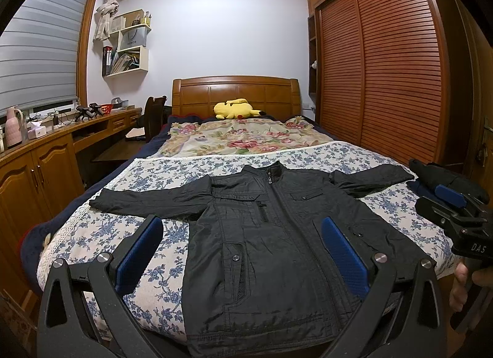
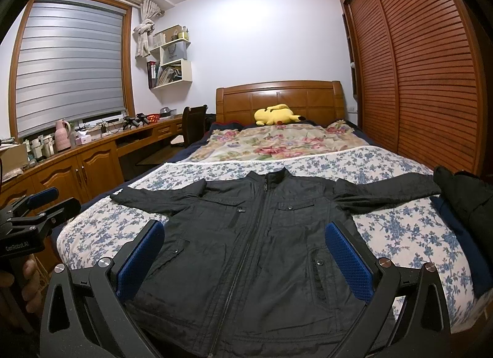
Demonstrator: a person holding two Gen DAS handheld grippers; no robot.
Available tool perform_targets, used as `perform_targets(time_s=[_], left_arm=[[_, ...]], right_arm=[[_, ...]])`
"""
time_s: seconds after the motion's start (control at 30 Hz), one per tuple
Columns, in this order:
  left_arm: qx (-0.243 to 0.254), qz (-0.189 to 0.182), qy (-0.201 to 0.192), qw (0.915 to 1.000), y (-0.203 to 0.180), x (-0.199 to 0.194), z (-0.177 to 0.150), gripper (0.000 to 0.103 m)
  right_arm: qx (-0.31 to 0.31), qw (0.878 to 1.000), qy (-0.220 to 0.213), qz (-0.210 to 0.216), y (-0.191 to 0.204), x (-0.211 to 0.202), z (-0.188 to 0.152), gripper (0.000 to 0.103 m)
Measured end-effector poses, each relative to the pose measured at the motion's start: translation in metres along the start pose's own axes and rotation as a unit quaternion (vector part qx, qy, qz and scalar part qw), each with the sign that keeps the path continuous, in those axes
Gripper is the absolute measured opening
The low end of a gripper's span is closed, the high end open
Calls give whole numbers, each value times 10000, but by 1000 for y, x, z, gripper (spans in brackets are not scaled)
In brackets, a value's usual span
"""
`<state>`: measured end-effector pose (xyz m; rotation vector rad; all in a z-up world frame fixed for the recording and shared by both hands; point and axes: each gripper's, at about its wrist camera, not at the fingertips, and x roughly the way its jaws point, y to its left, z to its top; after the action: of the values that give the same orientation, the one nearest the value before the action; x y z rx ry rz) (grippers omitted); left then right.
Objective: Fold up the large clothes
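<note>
A black zip jacket (image 1: 271, 234) (image 2: 252, 240) lies flat and front up on the bed, zipped, with both sleeves spread sideways. The collar points toward the headboard. My left gripper (image 1: 240, 220) hovers open over the jacket's lower left side, nothing between its blue pads (image 1: 140, 253). My right gripper (image 2: 244, 226) is also open above the jacket's lower front, its pads (image 2: 348, 259) wide apart and holding nothing. Each gripper shows at the edge of the other's view: the right gripper (image 1: 443, 203) and the left gripper (image 2: 54, 200).
The blue floral sheet (image 1: 148, 179) covers the bed's near half. A dark folded pile (image 1: 443, 177) (image 2: 459, 191) lies at the bed's right edge by the sleeve cuff. A yellow plush toy (image 1: 235, 109) rests at the headboard. Wardrobe (image 1: 385, 65) on the right, desk (image 1: 46, 148) on the left.
</note>
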<state>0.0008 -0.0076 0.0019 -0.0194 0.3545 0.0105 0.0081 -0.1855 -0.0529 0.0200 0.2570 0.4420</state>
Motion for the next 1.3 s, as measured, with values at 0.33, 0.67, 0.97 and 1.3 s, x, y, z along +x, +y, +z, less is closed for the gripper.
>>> perform_targets(time_s=[0.33, 0.67, 0.97, 1.3], left_arm=[[-3, -22, -33, 10000, 0, -2, 0, 103], [-10, -33, -38, 10000, 0, -2, 0, 103], [-31, 16, 82, 10000, 5, 4, -7, 103], [-197, 281, 336, 9988, 42, 30, -22, 103]], right_arm=[[24, 10000, -15, 7, -2, -1, 0, 103], [28, 10000, -16, 27, -1, -1, 0, 103], [9, 9999, 81, 76, -1, 6, -4, 103], [-183, 9989, 369, 216, 10, 40, -6, 103]])
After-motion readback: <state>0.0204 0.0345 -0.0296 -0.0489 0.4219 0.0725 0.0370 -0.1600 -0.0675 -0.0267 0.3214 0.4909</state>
